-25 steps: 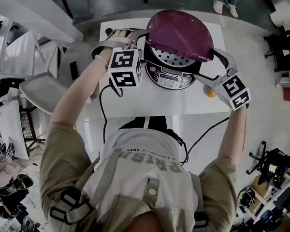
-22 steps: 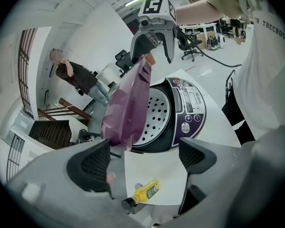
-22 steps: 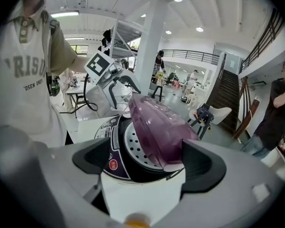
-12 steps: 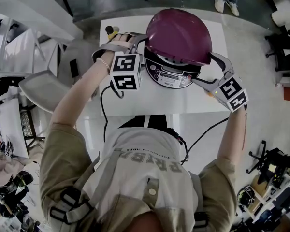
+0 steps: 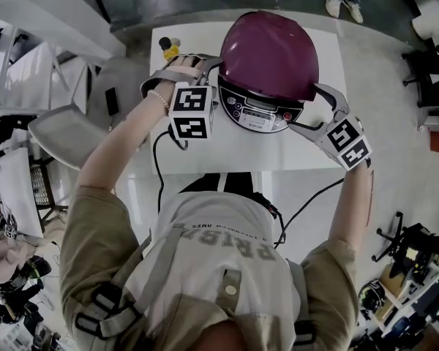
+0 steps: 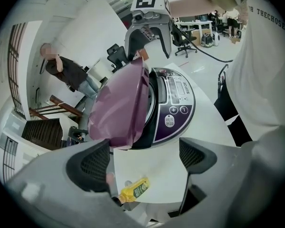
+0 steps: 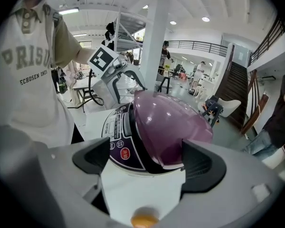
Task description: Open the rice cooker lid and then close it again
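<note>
**Rice cooker (image 5: 233, 102) lid (image 5: 271, 50) partway up, a gripper on each side**

The rice cooker stands in the middle of the white bench (image 5: 227, 152), its control panel (image 5: 260, 115) facing the near edge. The purple lid is neither shut nor fully raised. It tilts up from the far side, and the left gripper view shows a dark gap between its near rim and the body.

The left gripper (image 6: 142, 161) is at the cooker's left side. Its fingers (image 6: 90, 164) are spread wide with nothing between them, and past them lie only the bare bench and the cooker. The lid's lower edge comes down close to the far-side finger, but I cannot tell whether they touch.

The right gripper (image 7: 147, 159) is at the cooker's right side, also with its fingers (image 7: 202, 164) wide apart and gripping nothing. From the head view, its far finger reaches up beside the lid's right rim; contact cannot be made out.

A small yellow bottle (image 6: 133, 190) lies on its side on the bench, on the cooker's left and just under the left gripper. A round orange thing (image 7: 143, 220) sits on the bench at the bottom of the right gripper view, on the cooker's right.
</note>
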A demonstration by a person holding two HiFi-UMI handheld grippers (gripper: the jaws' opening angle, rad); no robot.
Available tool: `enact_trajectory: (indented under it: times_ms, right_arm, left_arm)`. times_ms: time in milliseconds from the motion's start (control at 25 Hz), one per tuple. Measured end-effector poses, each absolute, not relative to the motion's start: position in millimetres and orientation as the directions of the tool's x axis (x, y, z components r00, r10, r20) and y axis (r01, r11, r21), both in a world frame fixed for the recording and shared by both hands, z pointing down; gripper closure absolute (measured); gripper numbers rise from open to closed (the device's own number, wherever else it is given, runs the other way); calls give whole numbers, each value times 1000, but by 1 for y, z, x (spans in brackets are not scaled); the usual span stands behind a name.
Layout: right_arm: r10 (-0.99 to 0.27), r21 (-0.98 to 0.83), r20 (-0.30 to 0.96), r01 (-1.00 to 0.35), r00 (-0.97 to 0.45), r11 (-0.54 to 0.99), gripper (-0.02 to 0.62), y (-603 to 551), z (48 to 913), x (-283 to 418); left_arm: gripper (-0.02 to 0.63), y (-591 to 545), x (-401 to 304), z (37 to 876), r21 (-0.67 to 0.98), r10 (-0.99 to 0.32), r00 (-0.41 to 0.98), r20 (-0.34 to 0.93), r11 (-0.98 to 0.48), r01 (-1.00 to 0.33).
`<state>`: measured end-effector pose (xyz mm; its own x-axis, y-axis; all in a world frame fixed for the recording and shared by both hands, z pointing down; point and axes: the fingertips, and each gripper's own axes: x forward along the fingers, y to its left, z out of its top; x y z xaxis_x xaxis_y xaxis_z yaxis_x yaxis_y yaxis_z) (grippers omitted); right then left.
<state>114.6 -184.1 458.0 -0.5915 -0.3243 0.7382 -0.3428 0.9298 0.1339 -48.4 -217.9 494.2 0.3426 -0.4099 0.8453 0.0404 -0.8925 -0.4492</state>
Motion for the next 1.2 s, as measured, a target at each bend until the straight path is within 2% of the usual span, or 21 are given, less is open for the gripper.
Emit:
enact_trajectory:
  times_ms: [1200]
  right_arm:
    - [-235, 71, 788, -294, -570, 953, 150, -164, 488, 113]
  left_arm:
    - [117, -202, -50, 526, -402, -361, 301, 883, -912, 85]
